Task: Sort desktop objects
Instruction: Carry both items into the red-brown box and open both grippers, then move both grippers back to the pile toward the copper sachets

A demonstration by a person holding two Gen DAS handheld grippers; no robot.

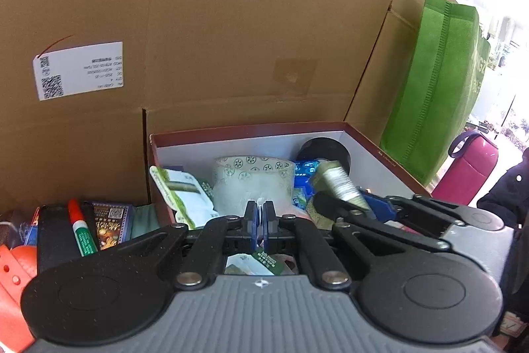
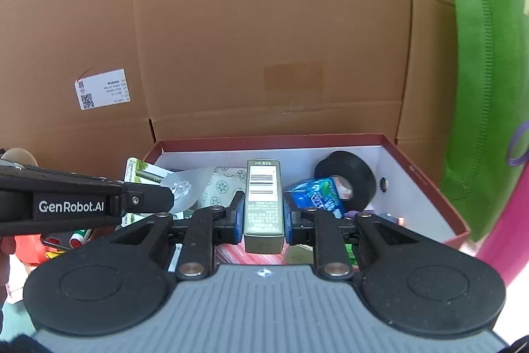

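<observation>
Clamping a barcoded green box (image 2: 263, 207), the right claw (image 2: 263, 217) faces the left claw (image 1: 260, 220), pinched on something clear, marked "GenRobot.AI"

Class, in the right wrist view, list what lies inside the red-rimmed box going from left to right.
Green-and-white packet → patterned tape roll → olive barcode box held by the right gripper → blue gum pack → black tape roll.

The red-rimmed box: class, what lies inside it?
Inside the red-rimmed box: a black tape roll, a blue packet, patterned clear tape and a green-white pouch. The right hand-held gripper, holding a green carton, hides the floor.
</observation>
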